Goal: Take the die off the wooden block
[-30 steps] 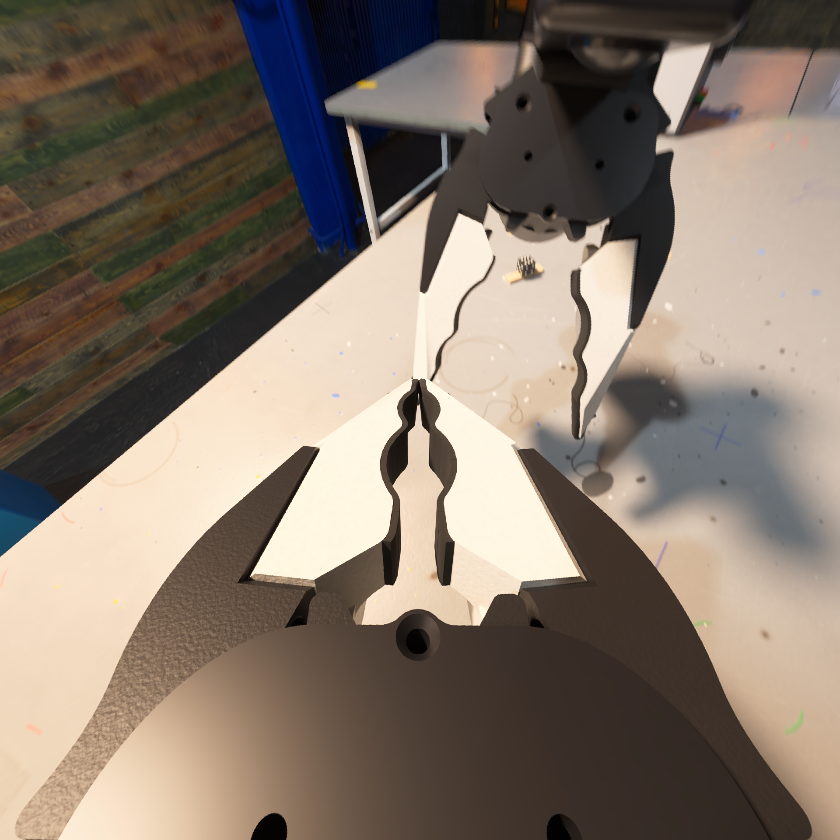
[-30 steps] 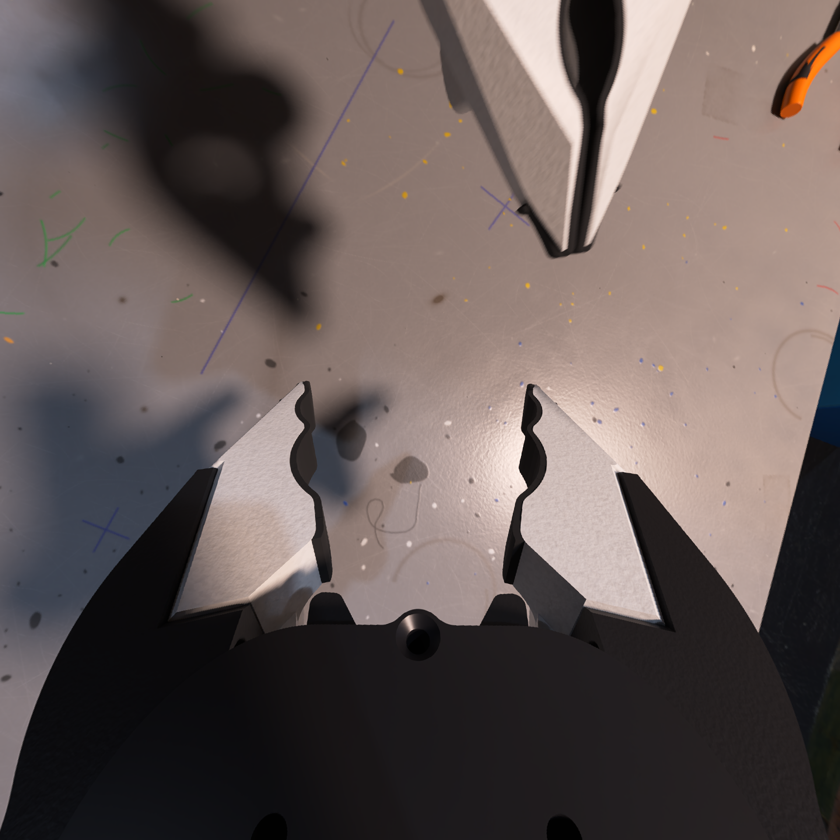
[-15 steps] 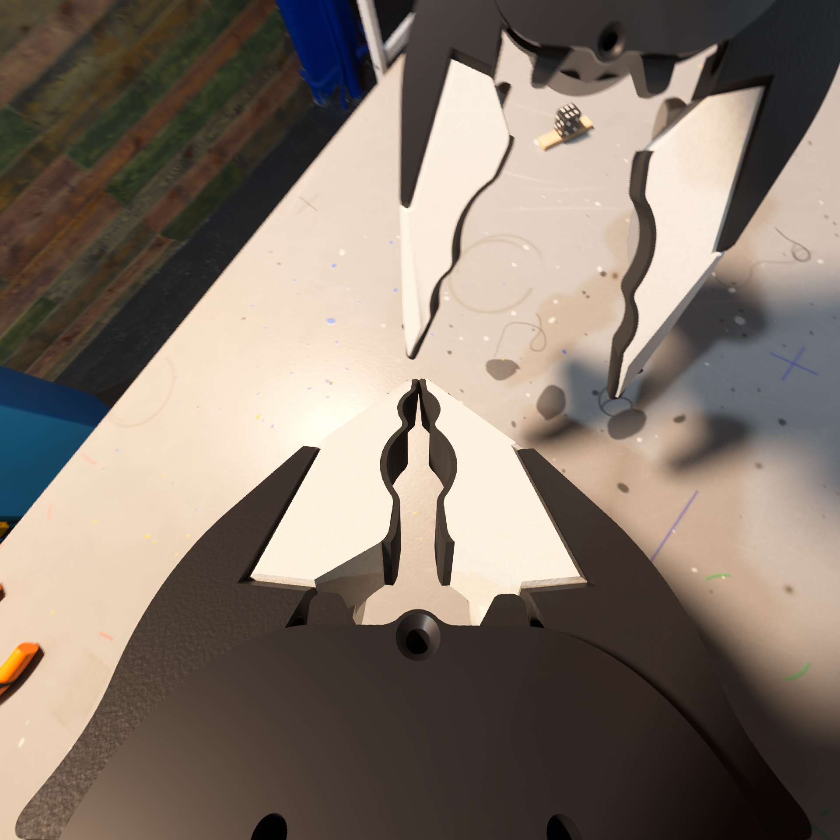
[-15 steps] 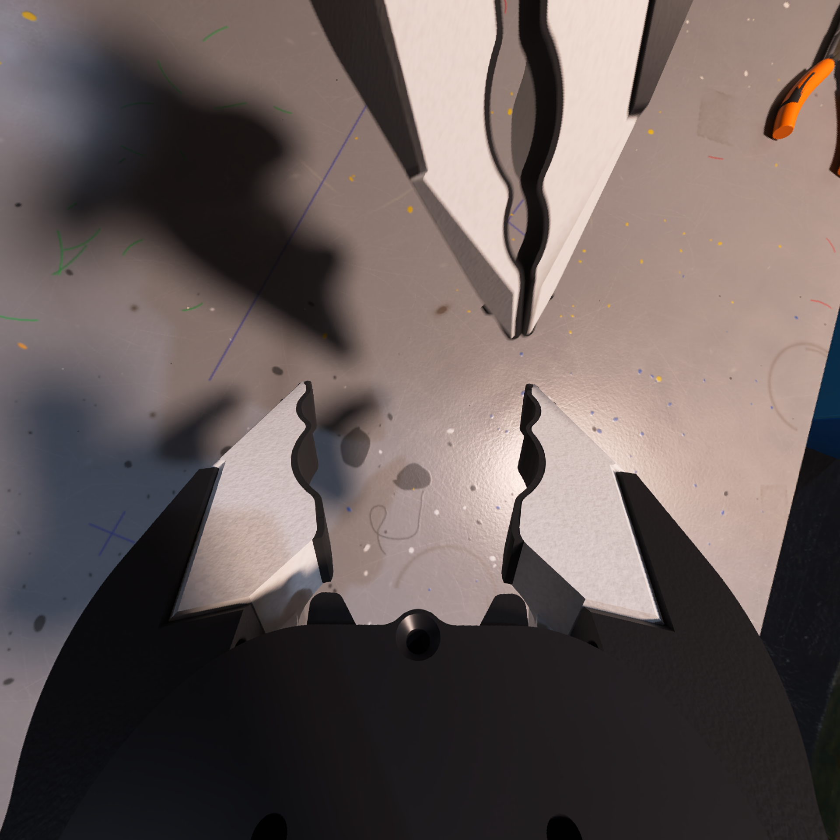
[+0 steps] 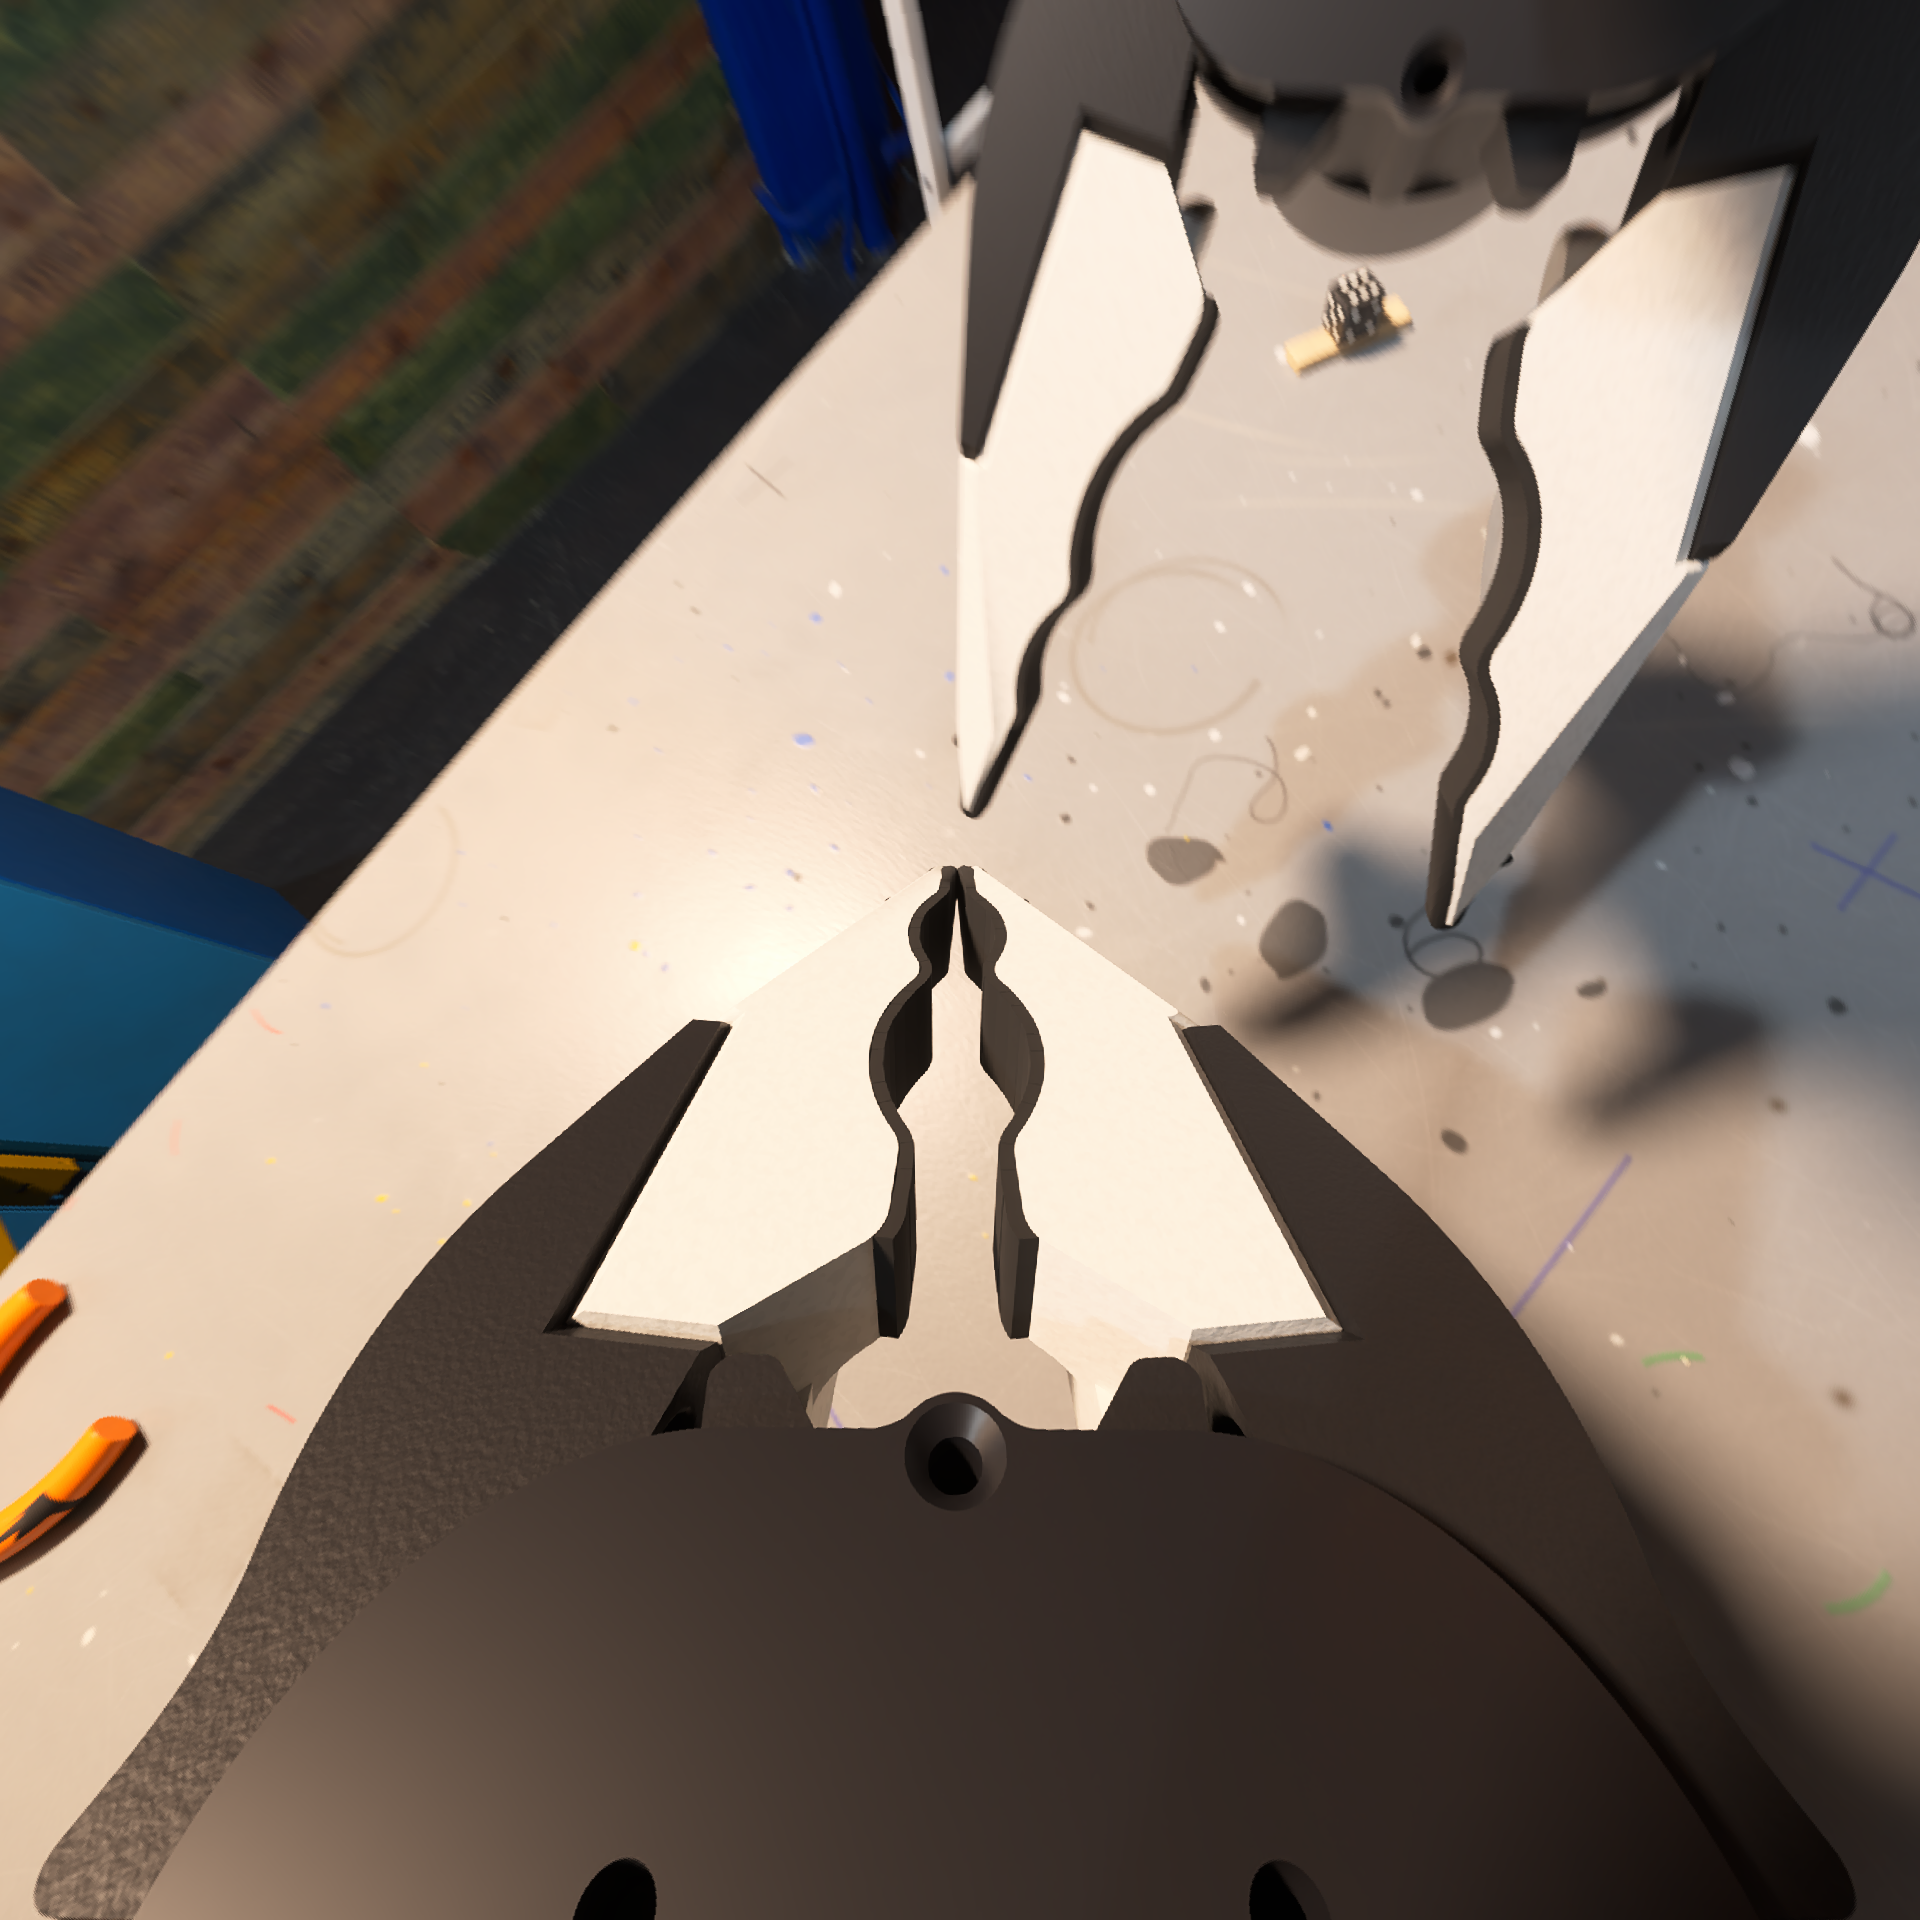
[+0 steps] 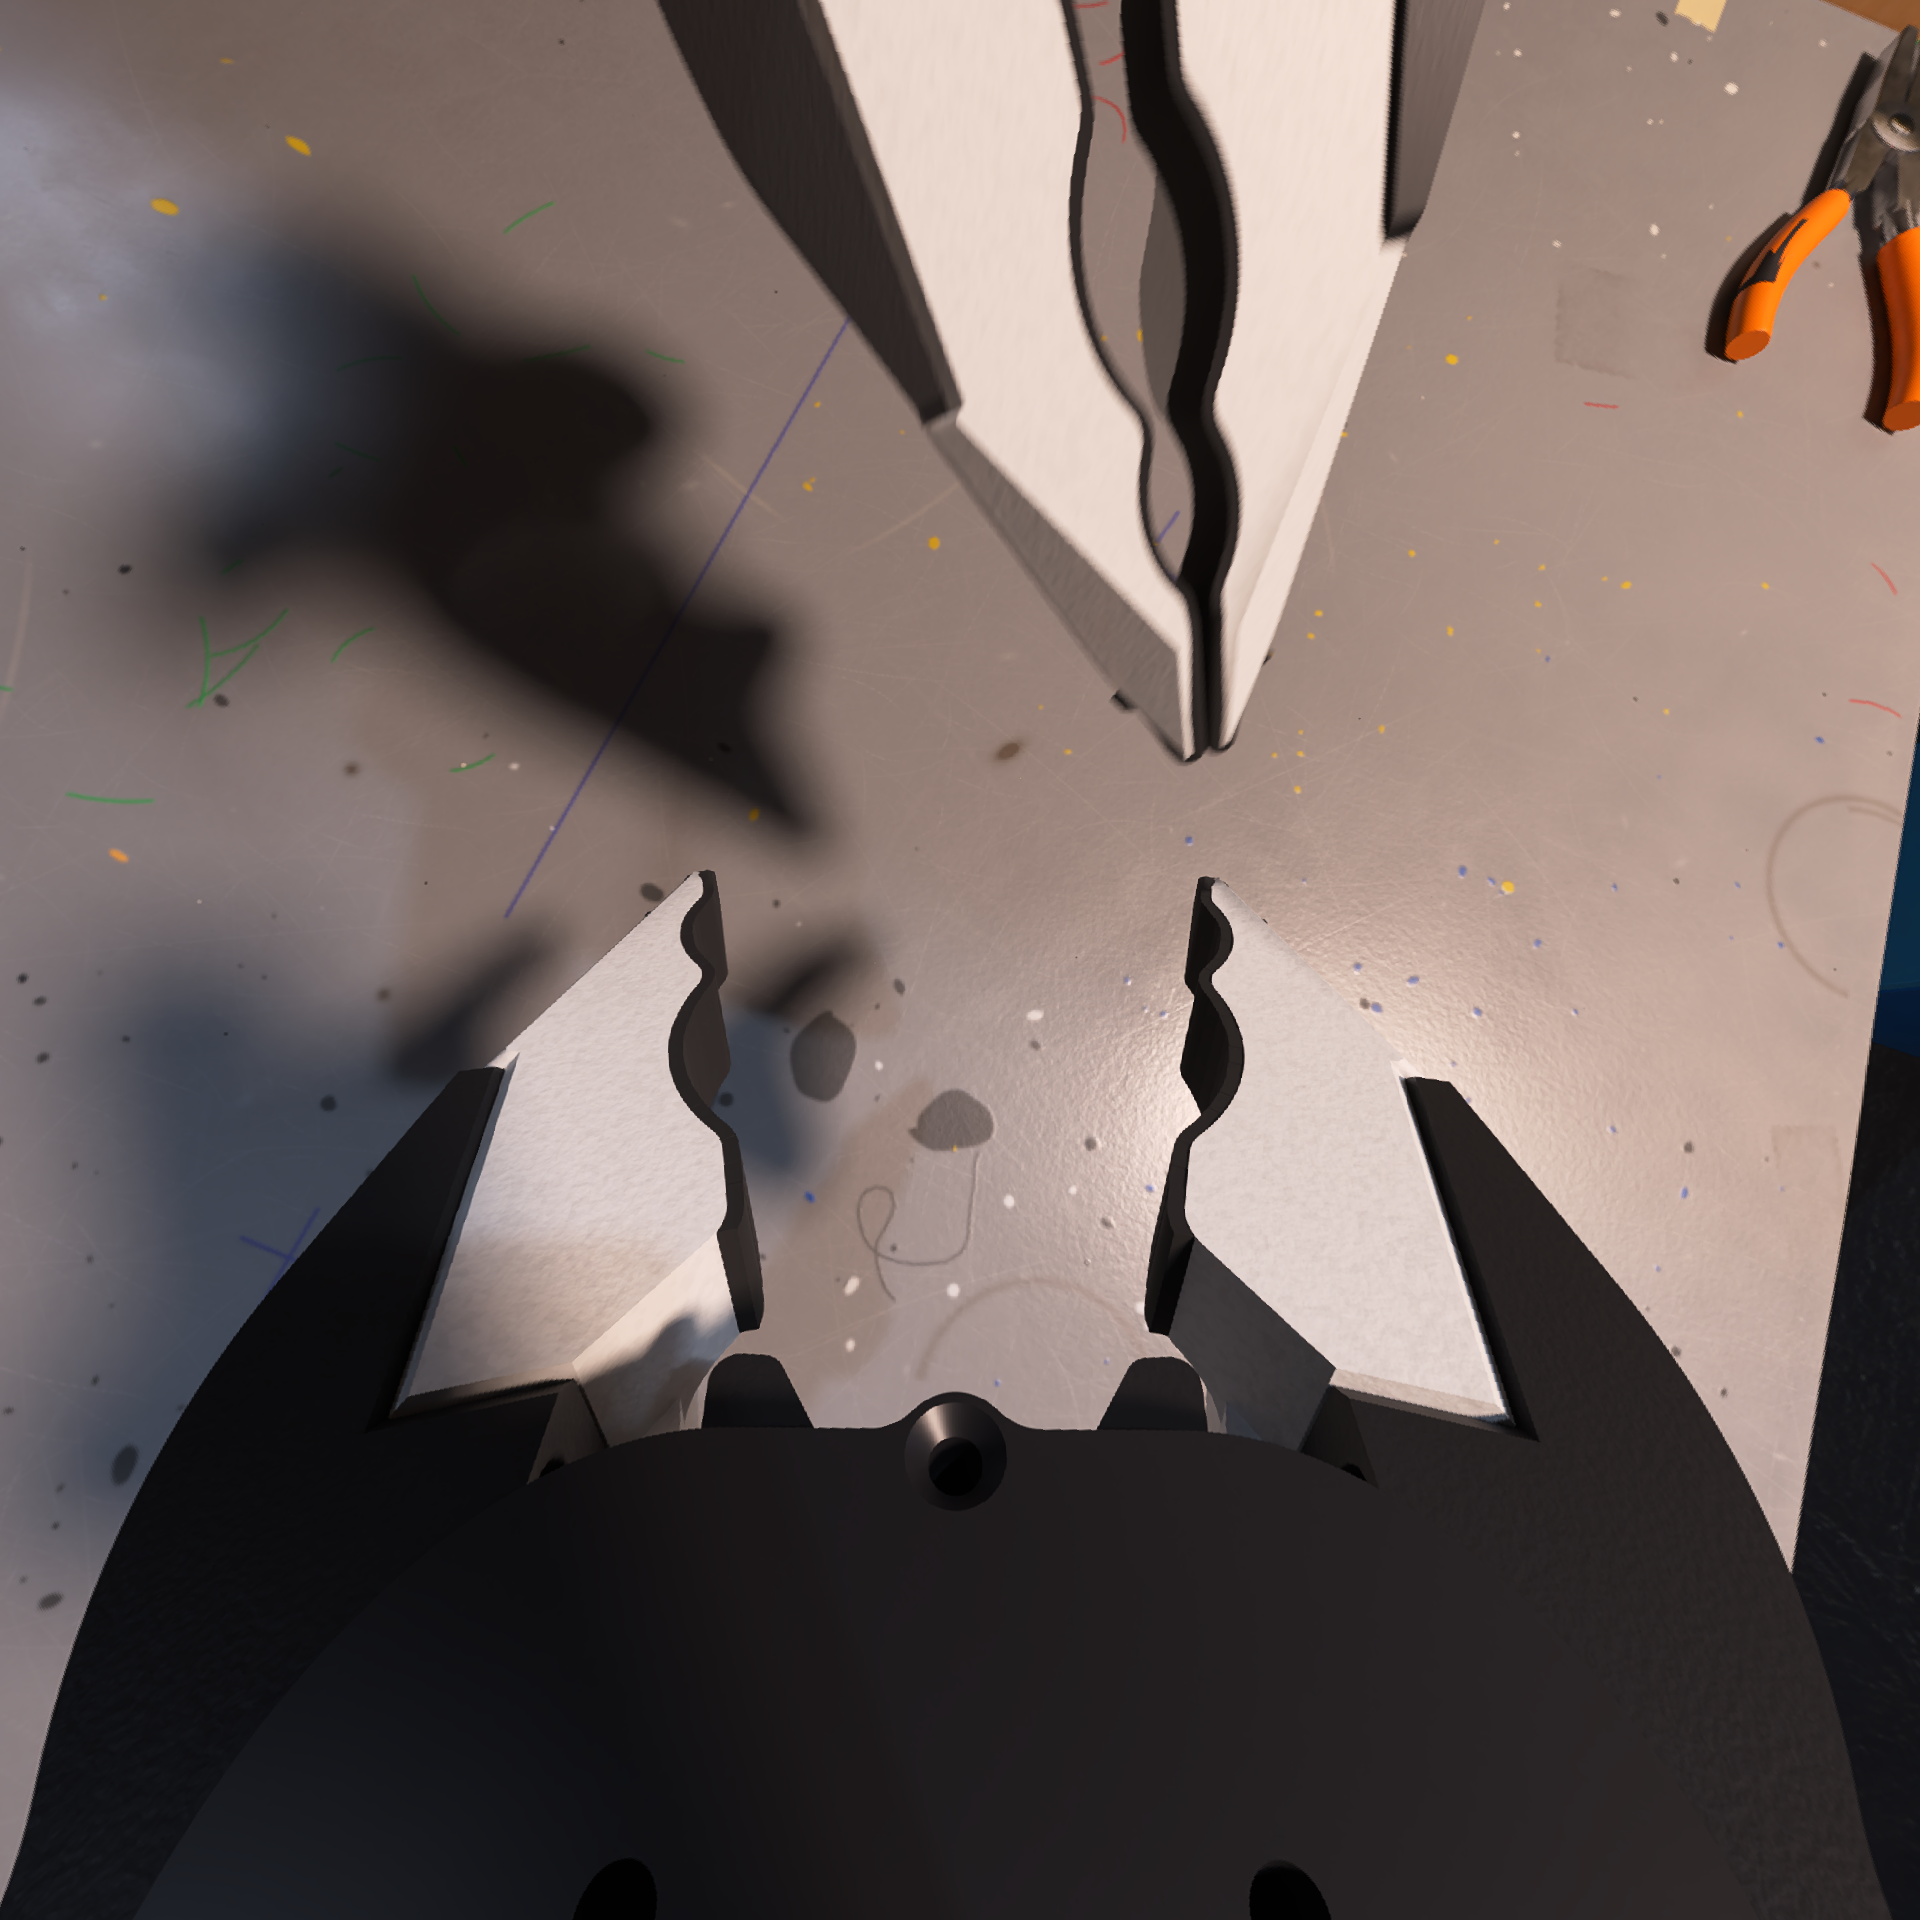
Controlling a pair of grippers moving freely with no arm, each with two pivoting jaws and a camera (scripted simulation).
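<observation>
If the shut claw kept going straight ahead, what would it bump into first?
Probably the open claw facing it: the shut left claw points at the gap near its left fingertip. The die lies far behind. Depth is unclear.

I count my two grippers, left gripper [image 5: 957, 875] and right gripper [image 6: 954, 881], one die [image 5: 1354, 303] on one wooden block [image 5: 1311, 352], one pair of orange-handled pliers [image 6: 1829, 260], all on one table [image 5: 540, 935].
</observation>
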